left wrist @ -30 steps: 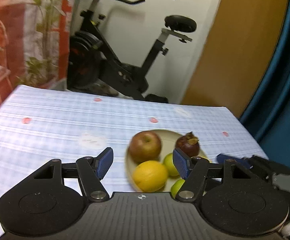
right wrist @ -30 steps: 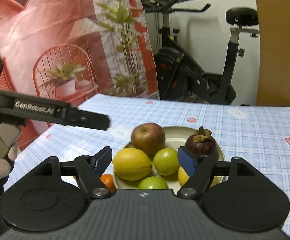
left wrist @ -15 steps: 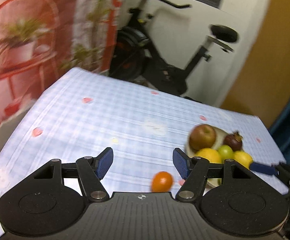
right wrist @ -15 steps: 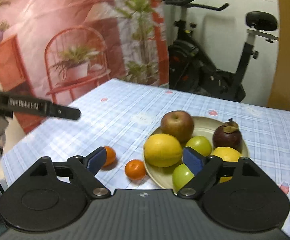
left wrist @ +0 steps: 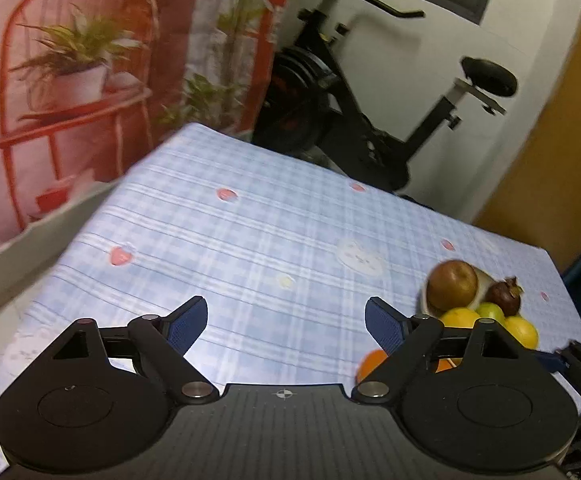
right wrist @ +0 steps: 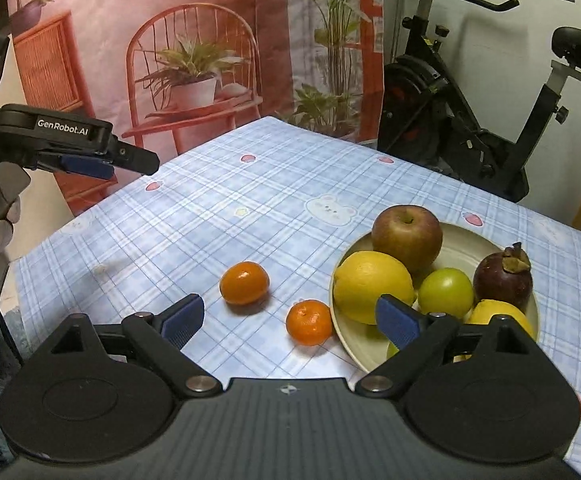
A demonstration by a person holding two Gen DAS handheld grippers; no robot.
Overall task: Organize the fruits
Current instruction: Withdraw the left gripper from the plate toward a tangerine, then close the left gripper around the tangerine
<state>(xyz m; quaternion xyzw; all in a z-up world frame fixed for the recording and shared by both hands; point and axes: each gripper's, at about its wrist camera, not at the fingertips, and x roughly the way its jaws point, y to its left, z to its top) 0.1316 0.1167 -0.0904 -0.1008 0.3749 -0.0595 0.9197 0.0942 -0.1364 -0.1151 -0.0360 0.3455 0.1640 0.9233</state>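
- Round cream plate (right wrist: pixel 456 240) on the desk's (right wrist: pixel 250 208) blue checked cloth; on it a smooth red-brown apple (right wrist: pixel 407 233), dimpled lemon (right wrist: pixel 372 286), glossy green fruit (right wrist: pixel 445 293), dark mangosteen (right wrist: pixel 502 276) with dry cap
- Two small glossy oranges (right wrist: pixel 245 282) (right wrist: pixel 309 321) on the cloth just left of the plate
- Right tool (right wrist: pixel 290 320): jaws have just been opening, now wide, nothing gripped
- Left tool (left wrist: pixel 286 322): same, wide and empty, left of the plate
- Left view hides most of the oranges and plate behind its finger; right view shows all

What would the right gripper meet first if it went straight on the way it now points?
Probably the nearer mandarin, lying on the tablecloth between the open right gripper fingers; depth is uncertain.
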